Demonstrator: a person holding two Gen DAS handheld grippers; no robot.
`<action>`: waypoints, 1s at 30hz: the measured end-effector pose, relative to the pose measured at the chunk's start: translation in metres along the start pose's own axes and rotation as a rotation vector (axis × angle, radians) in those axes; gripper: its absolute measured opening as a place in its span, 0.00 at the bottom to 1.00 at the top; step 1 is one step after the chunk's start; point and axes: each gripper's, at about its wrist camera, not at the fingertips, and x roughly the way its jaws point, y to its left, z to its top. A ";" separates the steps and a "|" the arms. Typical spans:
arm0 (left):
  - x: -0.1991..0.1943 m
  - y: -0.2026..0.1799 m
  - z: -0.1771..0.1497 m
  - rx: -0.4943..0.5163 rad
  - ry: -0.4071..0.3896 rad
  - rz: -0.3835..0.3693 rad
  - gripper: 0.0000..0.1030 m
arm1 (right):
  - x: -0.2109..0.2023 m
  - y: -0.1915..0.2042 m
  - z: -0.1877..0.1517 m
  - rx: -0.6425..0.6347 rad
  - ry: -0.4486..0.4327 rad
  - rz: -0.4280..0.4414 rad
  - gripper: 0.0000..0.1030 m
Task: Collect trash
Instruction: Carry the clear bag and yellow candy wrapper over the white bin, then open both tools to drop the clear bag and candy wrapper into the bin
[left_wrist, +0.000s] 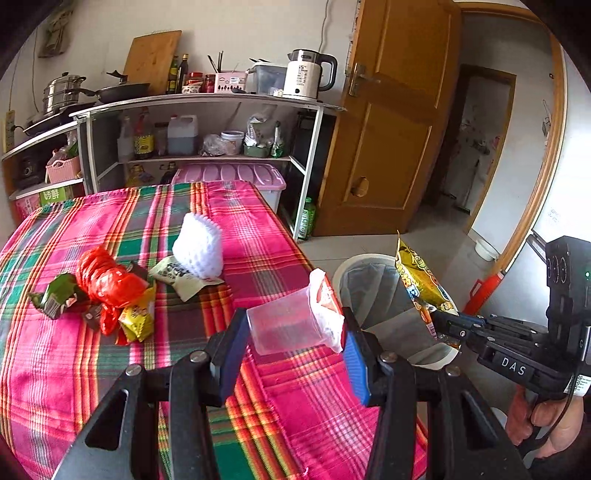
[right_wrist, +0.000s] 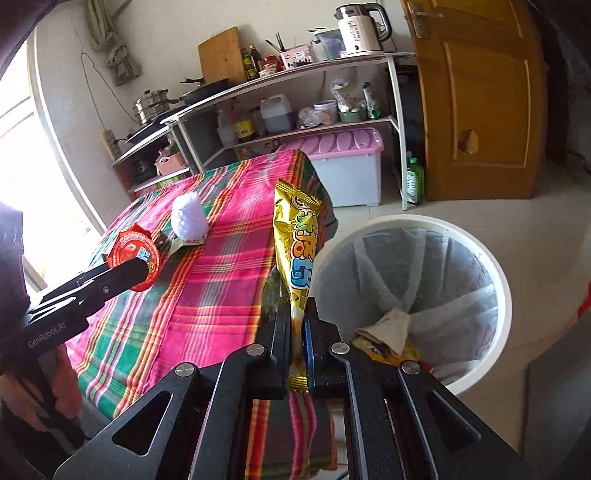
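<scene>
Left wrist view: I am holding a clear plastic cup (left_wrist: 286, 326) with a peeled red lid in the left claw (left_wrist: 295, 354), its pads clamping the cup above the counter (left_wrist: 258, 236) edge; more trash, a red bag (left_wrist: 107, 280) and a white foam net (left_wrist: 199, 245), is lying on the counter.

Right wrist view: I am gripping a gold snack wrapper (right_wrist: 295, 254) in the right claw (right_wrist: 295, 350), clenched on it, beside the white bin (right_wrist: 495, 266); the bin is standing on the floor just beside the counter.

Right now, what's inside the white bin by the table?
The white bin holds a white liner and crumpled wrappers at the bottom; anything beneath them is hidden.
</scene>
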 end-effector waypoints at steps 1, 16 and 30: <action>0.004 -0.004 0.002 0.006 0.003 -0.005 0.49 | 0.000 -0.004 0.001 0.009 -0.002 -0.008 0.06; 0.065 -0.056 0.014 0.057 0.084 -0.080 0.49 | 0.013 -0.073 -0.002 0.127 0.024 -0.105 0.06; 0.116 -0.099 0.014 0.072 0.181 -0.130 0.49 | 0.024 -0.113 -0.012 0.203 0.065 -0.157 0.10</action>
